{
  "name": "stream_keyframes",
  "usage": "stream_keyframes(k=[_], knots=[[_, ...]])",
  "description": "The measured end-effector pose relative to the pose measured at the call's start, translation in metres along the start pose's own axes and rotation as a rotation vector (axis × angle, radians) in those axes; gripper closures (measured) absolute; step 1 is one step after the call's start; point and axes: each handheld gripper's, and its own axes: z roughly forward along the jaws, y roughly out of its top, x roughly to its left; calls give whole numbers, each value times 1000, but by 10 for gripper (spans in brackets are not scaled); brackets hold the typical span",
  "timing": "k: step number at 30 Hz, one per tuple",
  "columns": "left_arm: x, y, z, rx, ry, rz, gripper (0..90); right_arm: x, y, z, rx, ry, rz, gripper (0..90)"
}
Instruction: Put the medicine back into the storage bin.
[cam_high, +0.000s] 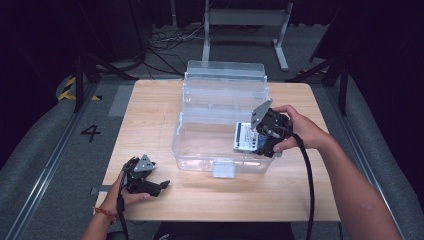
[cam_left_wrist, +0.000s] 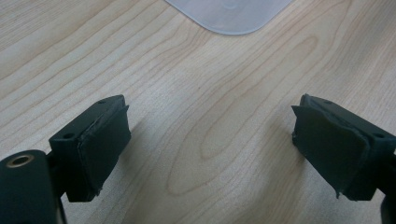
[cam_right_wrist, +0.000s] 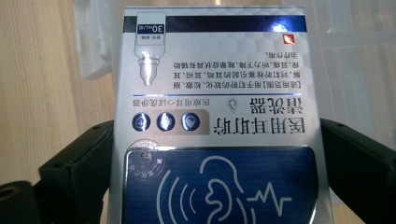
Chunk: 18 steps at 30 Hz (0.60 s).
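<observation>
High view: right tongs (cam_high: 256, 136) clamp a small blue-and-white carton (cam_high: 246, 137), held over the right end of the open clear plastic bin (cam_high: 200, 140), just above its floor. Left tongs (cam_high: 159, 186) rest spread wide and empty on the counter (cam_high: 150, 110), near its front-left edge. Risk: the glossy carton is pinched at its lower half only, so it could tilt or slip, or its corner could catch the bin's right wall. The raised lid (cam_high: 225, 75) behind blocks approach from the back; the front latch (cam_high: 223, 168) juts out.
</observation>
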Motion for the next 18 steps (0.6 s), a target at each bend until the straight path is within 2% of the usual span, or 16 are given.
stream_keyframes(k=[8,11,18], knots=[[0,0,0,0,0,0,113,-5,7,16,-1,26,-2,50],[0,0,0,0,0,0,113,-7,7,23,9,35,10,50],[0,0,0,0,-1,1,113,-9,7,38,44,45,-9,50]])
